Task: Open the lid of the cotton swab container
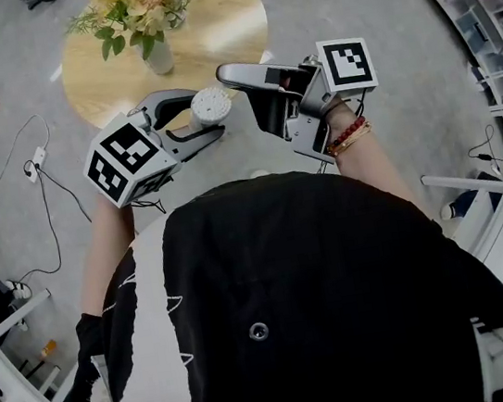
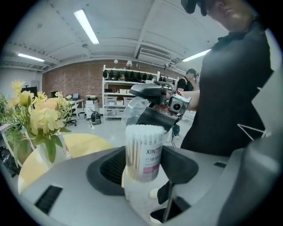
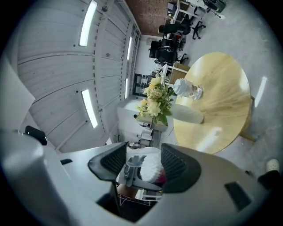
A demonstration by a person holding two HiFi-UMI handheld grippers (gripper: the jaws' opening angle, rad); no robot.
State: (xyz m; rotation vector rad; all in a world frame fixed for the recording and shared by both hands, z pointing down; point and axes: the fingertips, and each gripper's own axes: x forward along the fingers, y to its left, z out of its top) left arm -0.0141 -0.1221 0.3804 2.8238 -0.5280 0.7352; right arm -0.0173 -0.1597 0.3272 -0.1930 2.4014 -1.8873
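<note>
Your clear plastic cylindrical cotton swab container (image 1: 211, 105) (image 2: 142, 152) hangs in the air over the near edge of the round pale wooden table (image 1: 226, 30) (image 2: 88, 143), and it is packed full of upright white-tipped swabs whose heads stand bare at the top. Your left gripper (image 1: 205, 111) (image 2: 142, 165) is clamped on its body, one dark ribbed pad on each side, just below the pink label. Your right gripper (image 1: 238, 96) (image 3: 140, 165) faces it from the other side, also above the table's near edge, its pads closed on the transparent round lid (image 2: 131, 112) (image 3: 132, 163), so the lid is off. Further in on the table a pale vase (image 1: 158, 55) (image 3: 190, 114) holds yellow and cream flowers with green leaves. The lid sits just beside the swab heads; you cannot tell whether its edge touches the container's rim. The container's base is hidden down between the left jaws, the label's print is cut off after its first letters, and in the head view the lid is too clear to make out.
</note>
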